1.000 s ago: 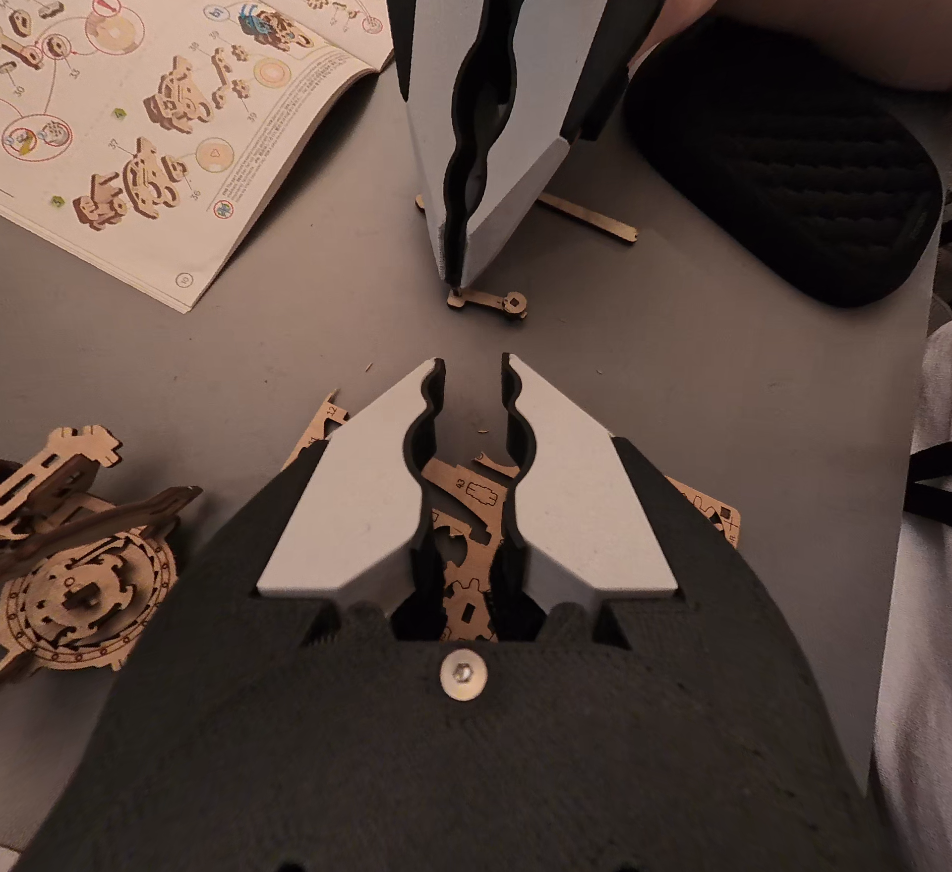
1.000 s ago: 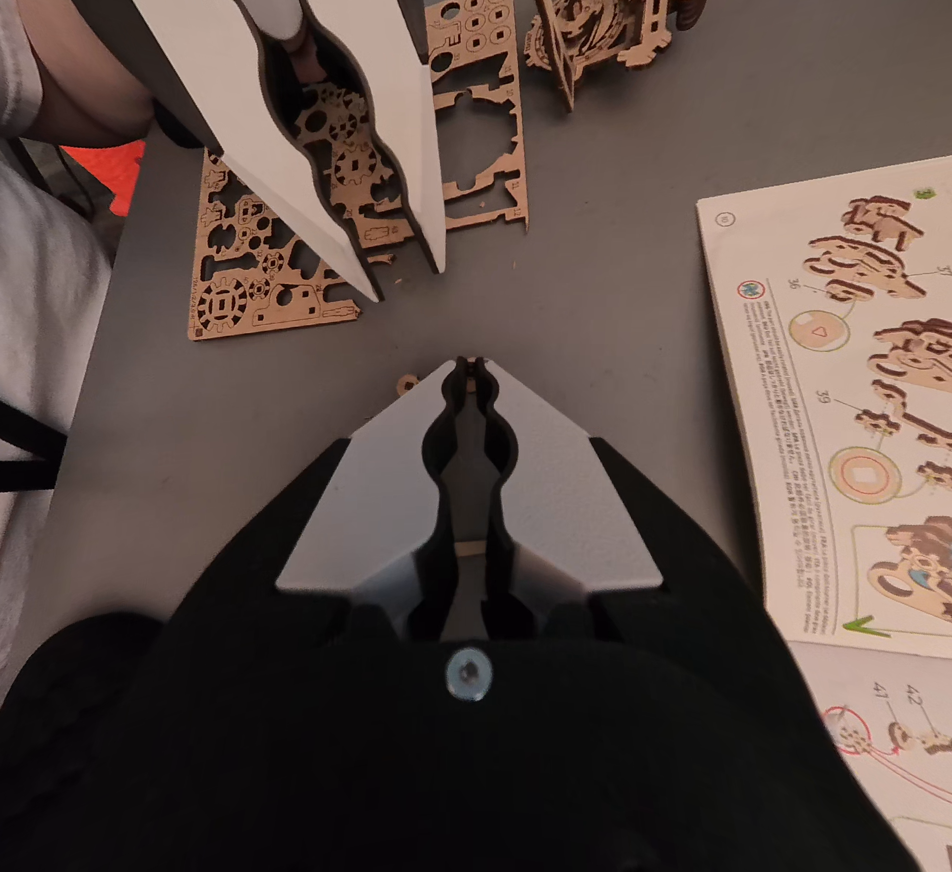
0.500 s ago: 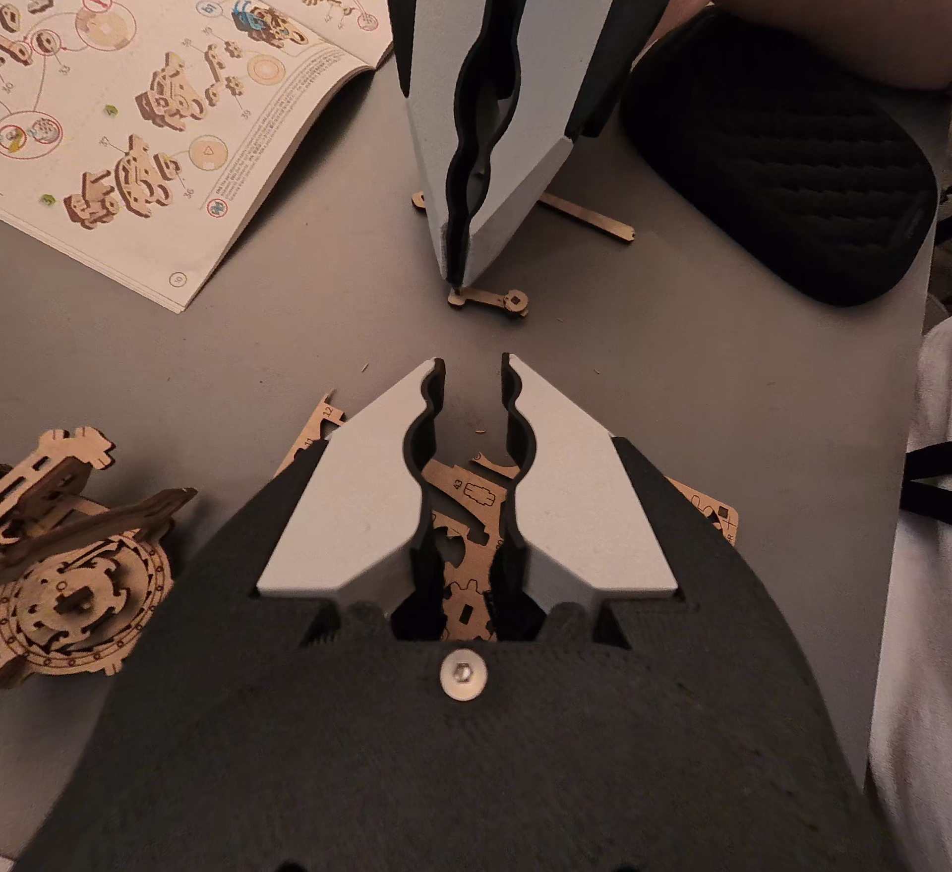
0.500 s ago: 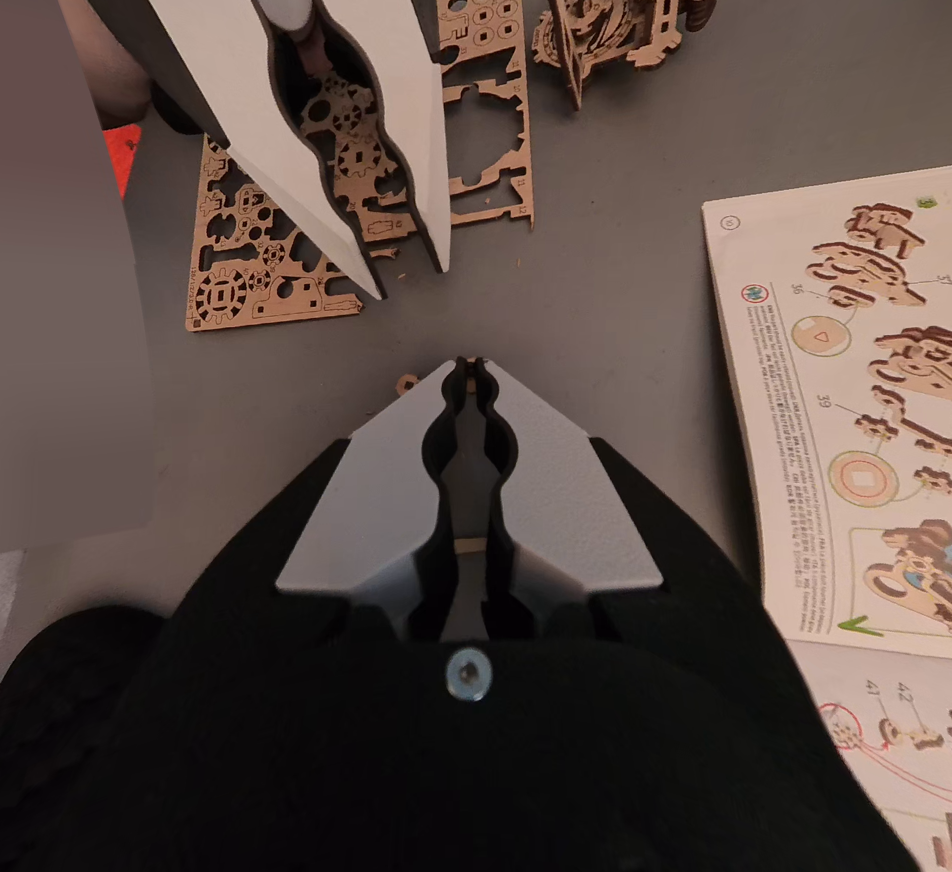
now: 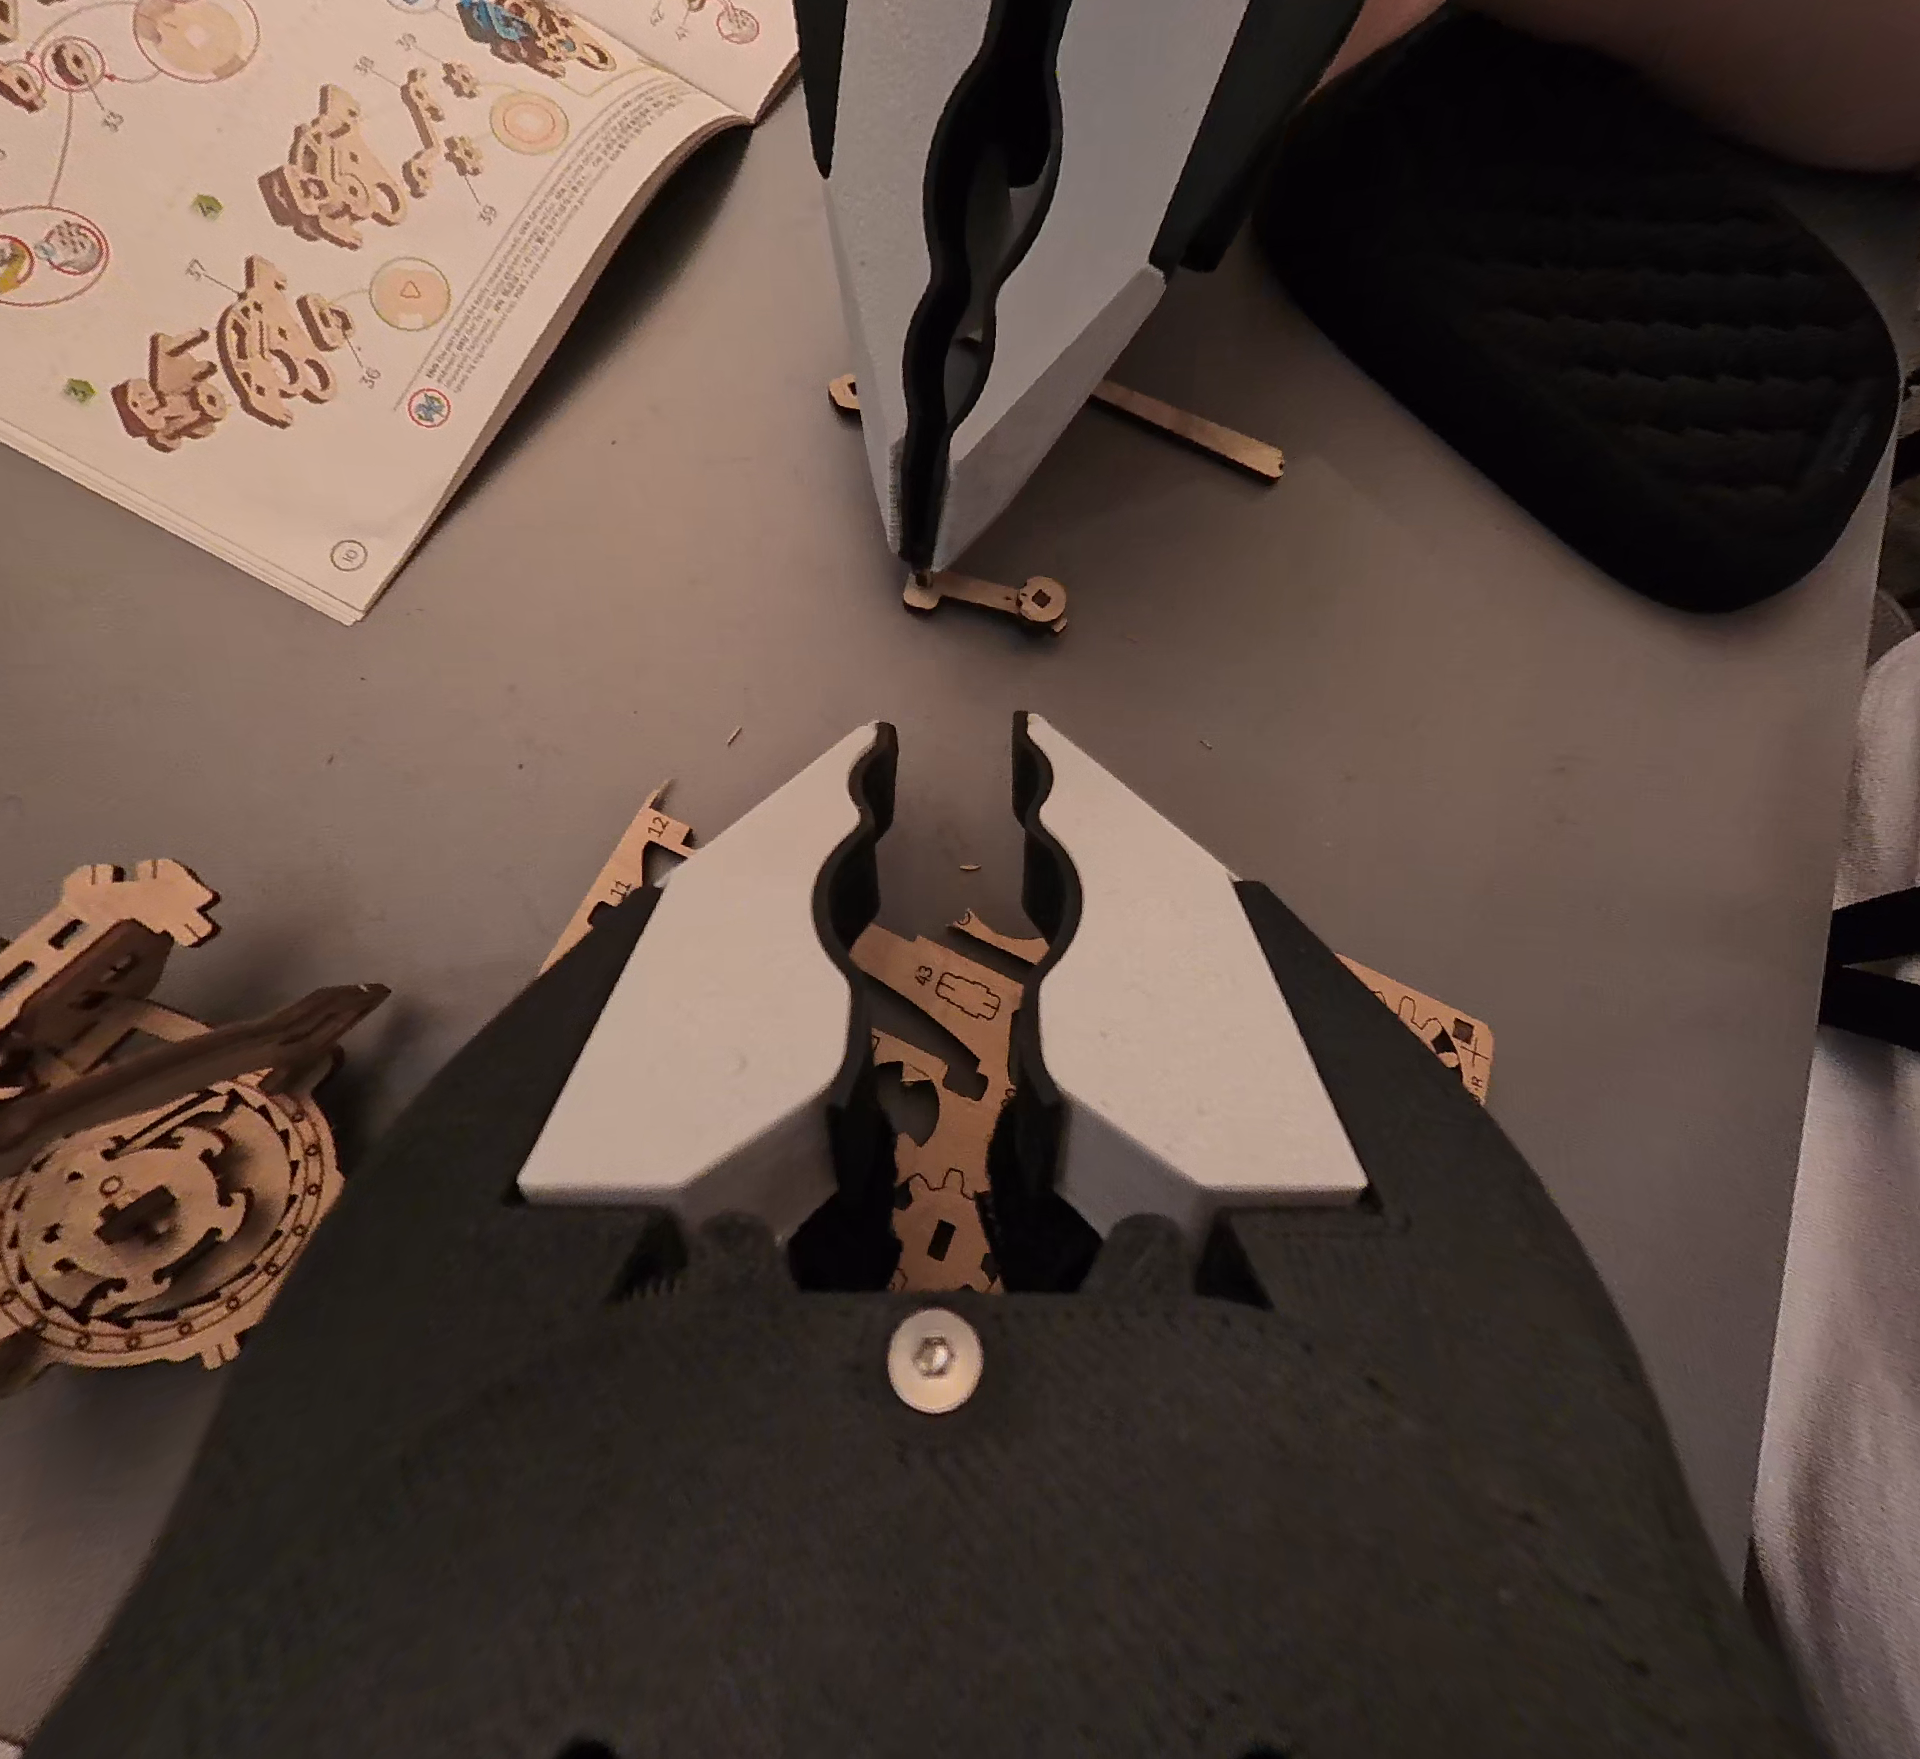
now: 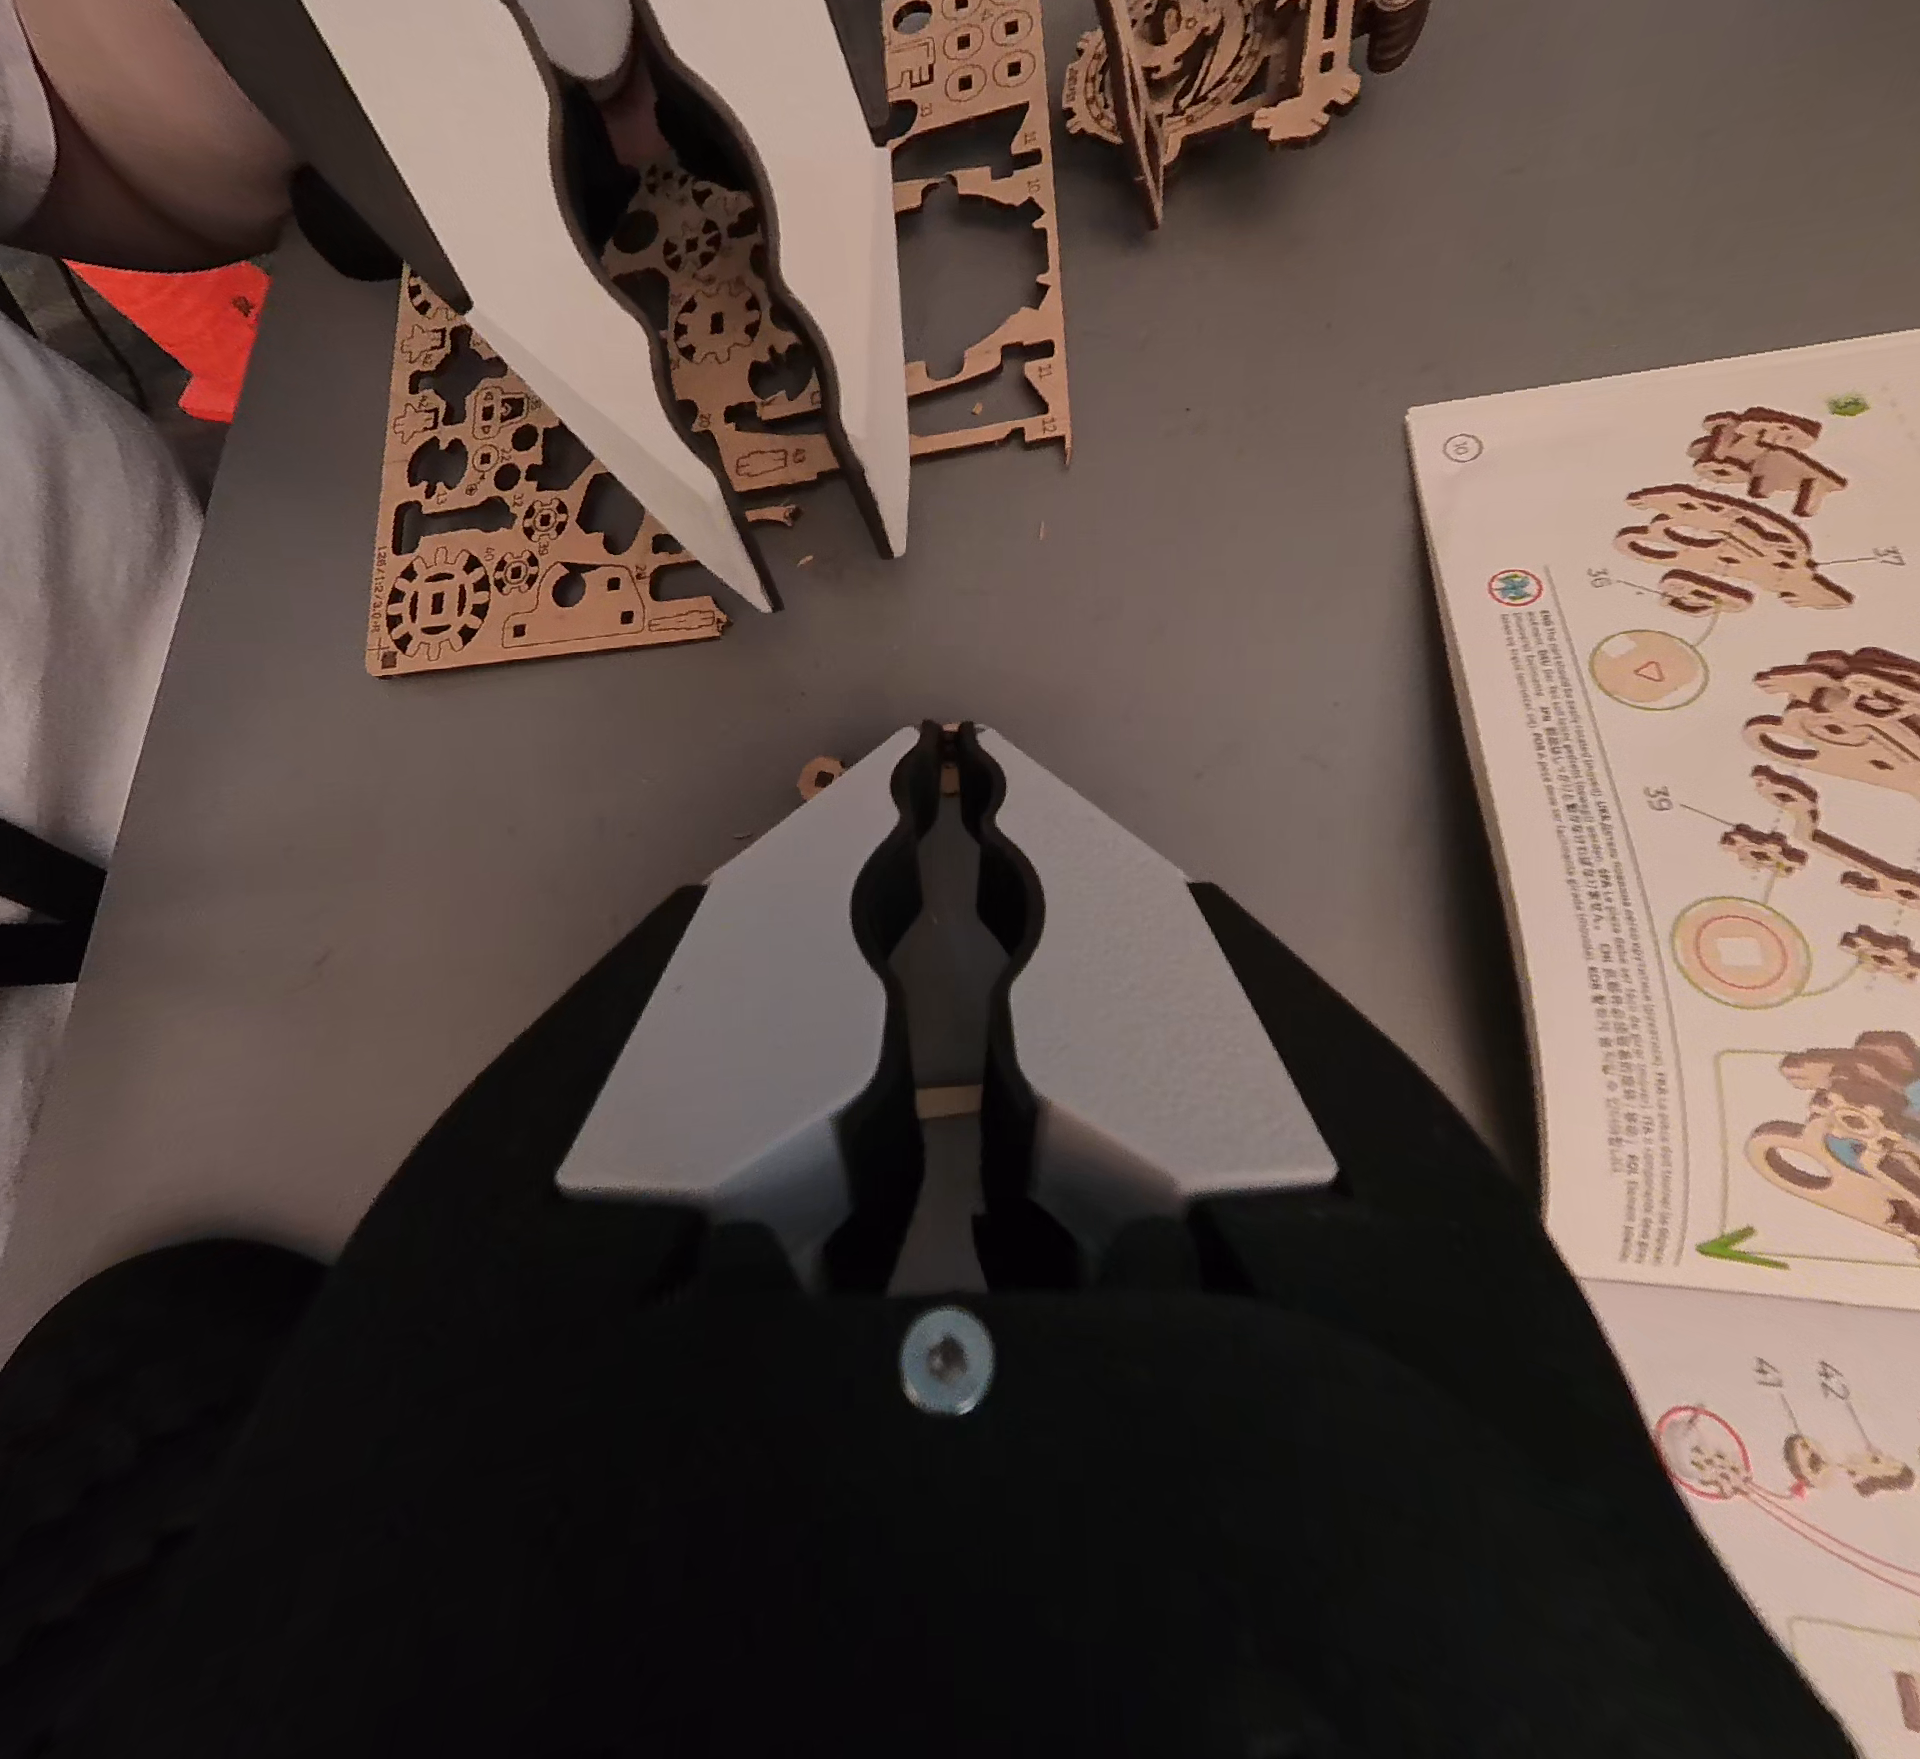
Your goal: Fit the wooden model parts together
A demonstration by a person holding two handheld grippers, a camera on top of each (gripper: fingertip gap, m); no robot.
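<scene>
The right gripper [image 6: 948, 730] points down at the grey surface [image 5: 520, 722], jaws closed on one end of a small lever [image 5: 989, 595]. The lever lies flat on the surface; its free end carries a square hole. The left gripper [image 5: 954, 733] hangs just above the surface near the lever, jaws narrowly apart and holding nothing. Under the left gripper lies the parts sheet [image 6: 540, 566], flat, with many cut-outs. The model [image 6: 1247, 36], partly built, stands beyond the sheet as seen from the lever. A thin strip [image 5: 1195, 436] lies on the far side of the lever from the sheet, partly hidden by the right gripper. The booklet [image 5: 312, 182] lies open on the surface, well apart from the lever. A black pad [image 5: 1579, 359] lies opposite the booklet, across the lever.
</scene>
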